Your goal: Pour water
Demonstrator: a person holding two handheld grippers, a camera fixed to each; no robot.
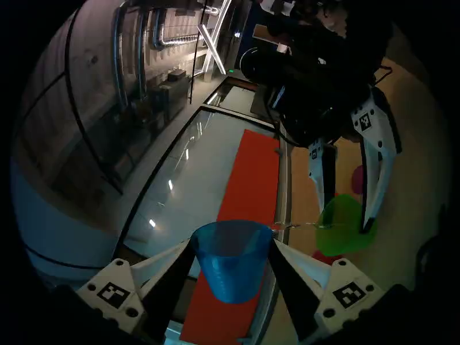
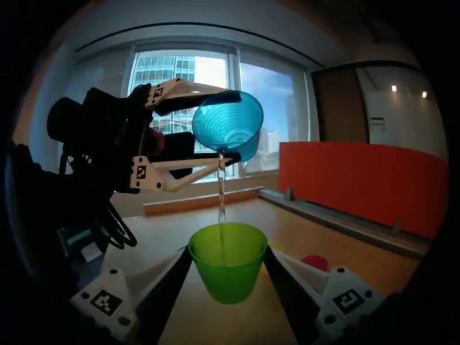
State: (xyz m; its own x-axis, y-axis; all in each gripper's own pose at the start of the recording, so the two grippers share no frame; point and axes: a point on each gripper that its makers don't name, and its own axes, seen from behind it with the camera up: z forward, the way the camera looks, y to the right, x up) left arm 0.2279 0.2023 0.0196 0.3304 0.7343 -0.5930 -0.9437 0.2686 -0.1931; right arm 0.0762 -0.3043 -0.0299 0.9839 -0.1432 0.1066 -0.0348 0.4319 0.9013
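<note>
My left gripper (image 1: 233,259) is shut on a blue cup (image 1: 233,261), which is tipped on its side. In the right gripper view the blue cup (image 2: 229,123) hangs above, rim tilted down, between the left gripper's (image 2: 221,129) fingers. A thin stream of water (image 2: 221,192) falls from its lip into a green cup (image 2: 228,261). My right gripper (image 2: 228,264) is shut on that green cup and holds it upright. In the left gripper view the green cup (image 1: 345,225) sits between the right gripper's (image 1: 348,221) white fingers, with the water (image 1: 296,225) reaching its rim.
A wooden table (image 2: 230,322) lies below the cups. A red round object (image 2: 314,262) rests on it at the right. An orange partition (image 2: 368,184) runs along the table's far side, and large windows (image 2: 178,80) stand behind. A dark-sleeved arm (image 2: 40,201) holds the left gripper.
</note>
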